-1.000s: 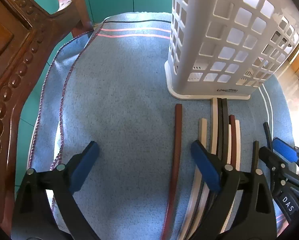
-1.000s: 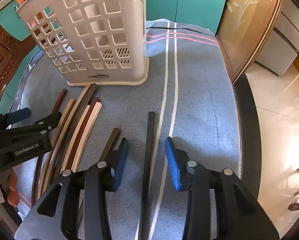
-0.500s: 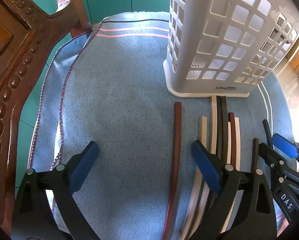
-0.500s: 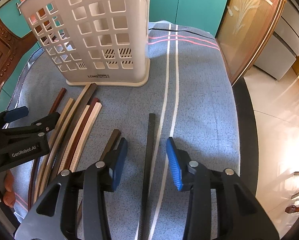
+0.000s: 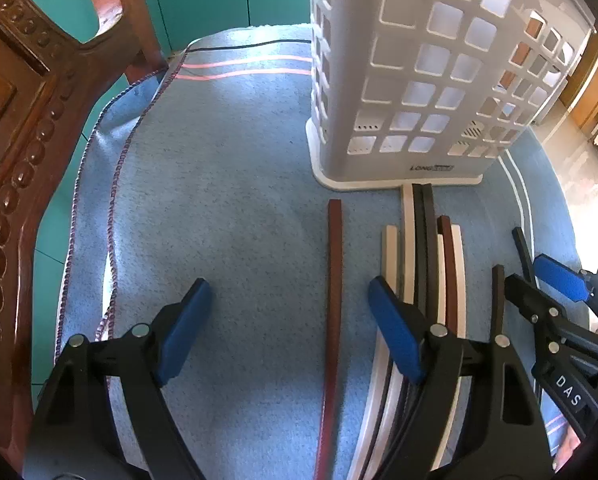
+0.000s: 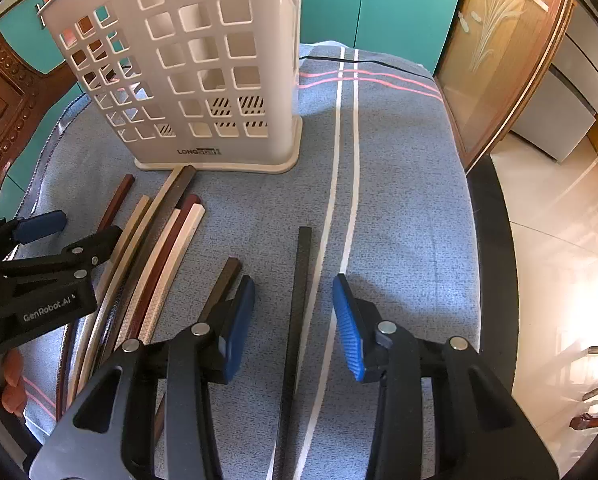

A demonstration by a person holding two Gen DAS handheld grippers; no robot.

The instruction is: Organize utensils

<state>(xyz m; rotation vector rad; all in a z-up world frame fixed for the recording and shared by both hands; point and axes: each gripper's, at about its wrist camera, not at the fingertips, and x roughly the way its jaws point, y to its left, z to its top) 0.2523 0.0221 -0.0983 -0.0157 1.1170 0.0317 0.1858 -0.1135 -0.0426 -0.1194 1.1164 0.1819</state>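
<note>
Both claws stand apart and hold nothing: the right gripper (image 6: 293, 320) straddles 1 black chopstick (image 6: 299, 300), likely lined up to pinch it, while the left gripper (image 5: 287, 332) brackets a reddish-brown chopstick (image 5: 333, 300). The remaining chopsticks (image 5: 431, 264) lie bundled on the blue cloth (image 5: 219, 200) just before the white utensil basket (image 6: 203, 72), which reads "LONG"; the left gripper's body reads "GenRobot.AI".
</note>
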